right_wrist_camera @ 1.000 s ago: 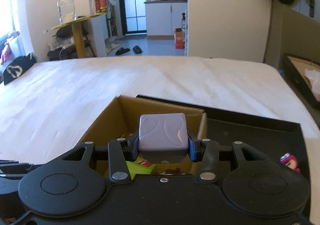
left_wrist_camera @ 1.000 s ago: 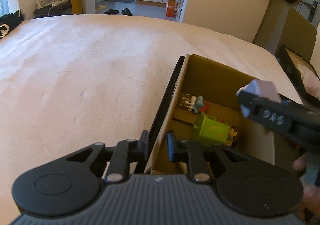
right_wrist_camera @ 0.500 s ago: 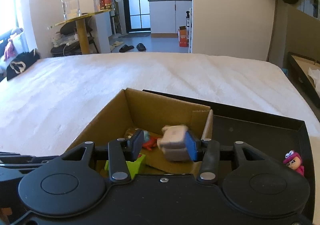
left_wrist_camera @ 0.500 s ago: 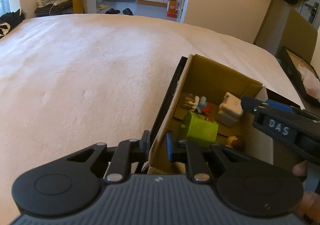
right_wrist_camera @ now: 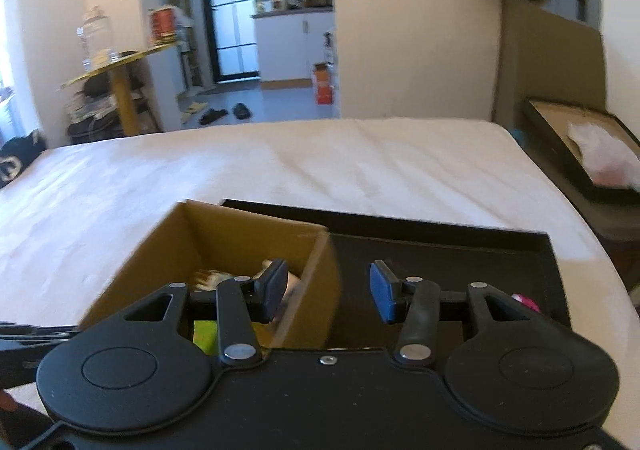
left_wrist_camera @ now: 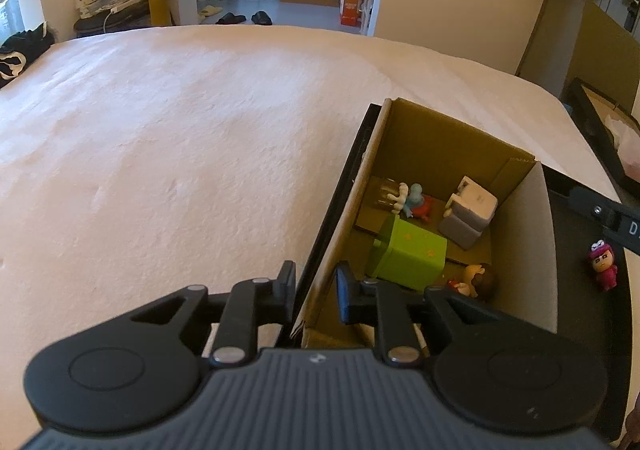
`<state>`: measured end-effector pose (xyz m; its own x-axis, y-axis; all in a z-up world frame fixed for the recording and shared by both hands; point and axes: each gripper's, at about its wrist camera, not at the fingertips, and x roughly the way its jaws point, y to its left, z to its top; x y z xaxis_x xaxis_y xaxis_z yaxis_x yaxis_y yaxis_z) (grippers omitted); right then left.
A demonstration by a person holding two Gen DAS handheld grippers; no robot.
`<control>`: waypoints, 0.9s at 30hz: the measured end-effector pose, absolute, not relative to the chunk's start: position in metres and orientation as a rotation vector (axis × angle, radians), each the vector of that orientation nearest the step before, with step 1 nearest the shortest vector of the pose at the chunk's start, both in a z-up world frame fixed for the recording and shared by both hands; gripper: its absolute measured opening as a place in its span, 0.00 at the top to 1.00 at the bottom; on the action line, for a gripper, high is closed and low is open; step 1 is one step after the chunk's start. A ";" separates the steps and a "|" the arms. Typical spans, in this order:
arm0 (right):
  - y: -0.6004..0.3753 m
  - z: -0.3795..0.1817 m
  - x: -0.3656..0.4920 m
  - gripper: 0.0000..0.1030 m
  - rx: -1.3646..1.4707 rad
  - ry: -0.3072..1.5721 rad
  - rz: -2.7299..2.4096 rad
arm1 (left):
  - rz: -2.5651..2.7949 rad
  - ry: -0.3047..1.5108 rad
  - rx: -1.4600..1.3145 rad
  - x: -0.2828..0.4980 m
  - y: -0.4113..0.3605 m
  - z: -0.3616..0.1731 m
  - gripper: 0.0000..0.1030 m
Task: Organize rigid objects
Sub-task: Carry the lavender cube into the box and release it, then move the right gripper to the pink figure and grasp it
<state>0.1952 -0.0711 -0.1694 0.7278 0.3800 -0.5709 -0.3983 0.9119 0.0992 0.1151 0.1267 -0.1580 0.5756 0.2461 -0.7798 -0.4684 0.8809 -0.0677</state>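
A brown cardboard box stands in a black tray on the white bed. In the box lie a grey-white cube, a green block, a small blue and red figure and a brown-headed figure. My left gripper is shut on the box's near left wall. My right gripper is open and empty, above the box's right wall. A pink figure lies on the tray's floor, right of the box; it also shows in the right wrist view.
The white bed spreads wide to the left and beyond the box. A second black tray with pale stuff in it sits off the bed's right edge. A yellow side table stands far left.
My right gripper opened and let go of the grey-white cube, which dropped into the box. It then moved right, toward the tray. My left gripper kept its hold on the box wall.
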 end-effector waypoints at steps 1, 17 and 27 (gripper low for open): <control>-0.076 -0.172 0.198 0.55 -0.024 0.629 0.414 | 0.426 0.863 -0.278 0.115 0.126 -0.158 0.81; -0.110 -0.199 0.213 0.50 -0.065 0.636 0.315 | 0.492 0.871 -0.174 0.118 0.110 -0.150 0.53; -0.143 -0.223 0.229 0.44 -0.014 0.694 0.233 | 0.533 0.892 -0.128 0.120 0.104 -0.149 0.48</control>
<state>0.2294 -0.1427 -0.2226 0.7436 0.2084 -0.6354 -0.2176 0.9739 0.0647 0.1199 0.1038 -0.1485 0.5080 0.3884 -0.7688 -0.4927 0.8631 0.1104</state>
